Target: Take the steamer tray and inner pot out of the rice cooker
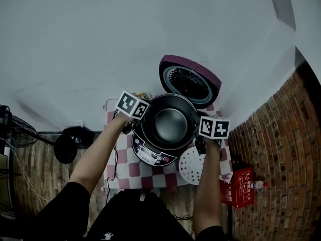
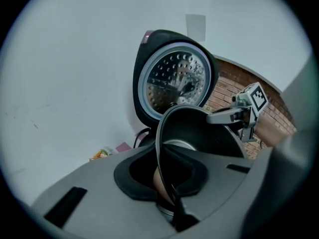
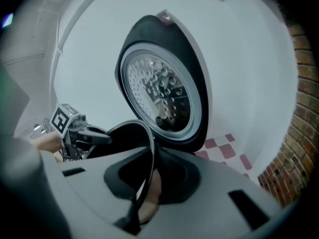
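Both claws narrow: left gripper (image 1: 134,127) and right gripper (image 1: 198,140) pinch opposite rim sides of the dark round metal inner pot (image 1: 169,123), centred between them over the purple-lidded rice cooker (image 1: 150,155); I'd lift straight up.

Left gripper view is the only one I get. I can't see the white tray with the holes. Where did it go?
Observer: The steamer tray lies flat on the checkered cloth, just right of the rice cooker.
Operator: Is the other hand-held gripper really pinching the pot?
Observer: Yes. Its own view shows the right hand-held gripper shut on the rim of the inner pot.
Operator: Is anything on the floor?
Observer: A red box sits on the brick floor, off the cloth's right edge.
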